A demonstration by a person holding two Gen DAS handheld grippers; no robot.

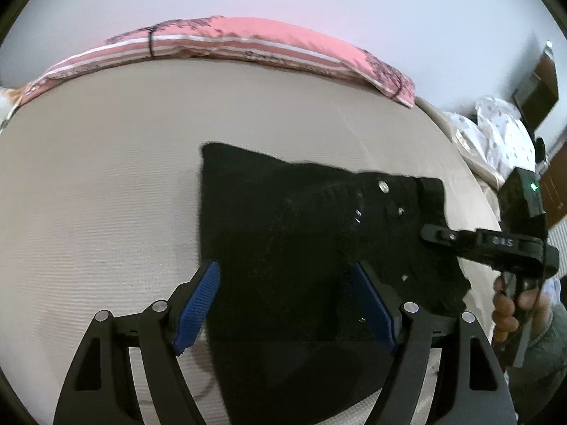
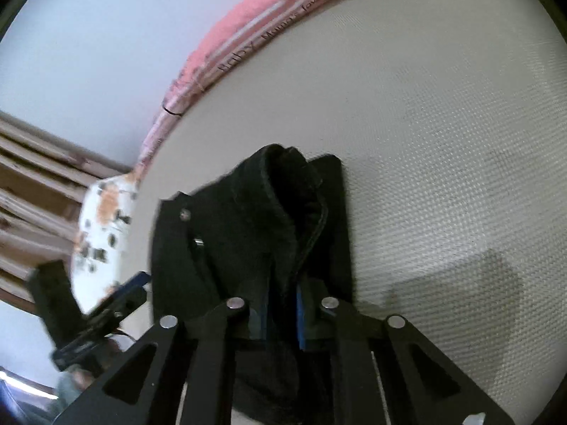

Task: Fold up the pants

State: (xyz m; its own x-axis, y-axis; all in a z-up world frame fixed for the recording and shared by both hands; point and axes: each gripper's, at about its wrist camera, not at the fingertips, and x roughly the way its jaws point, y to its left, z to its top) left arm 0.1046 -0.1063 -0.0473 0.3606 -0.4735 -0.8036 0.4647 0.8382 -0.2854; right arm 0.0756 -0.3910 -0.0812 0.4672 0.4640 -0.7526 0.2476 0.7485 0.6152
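Note:
The black pants (image 1: 301, 233) lie partly folded on the beige bed, metal buttons showing near their right end. My left gripper (image 1: 287, 301) is open, its blue pads (image 1: 198, 304) spread over the near part of the pants. My right gripper (image 2: 280, 318) is shut on the black pants (image 2: 255, 226), pinching a bunched fold of the cloth between its blue pads (image 2: 300, 322). The right gripper also shows in the left wrist view (image 1: 439, 233) at the pants' right edge, held by a hand.
The beige mattress (image 1: 106, 177) spreads wide to the left and back. A pink striped pillow (image 1: 248, 46) lies along the far edge. White spotted bedding (image 1: 496, 134) is heaped at the right. Wooden furniture (image 2: 32, 177) stands beyond the bed.

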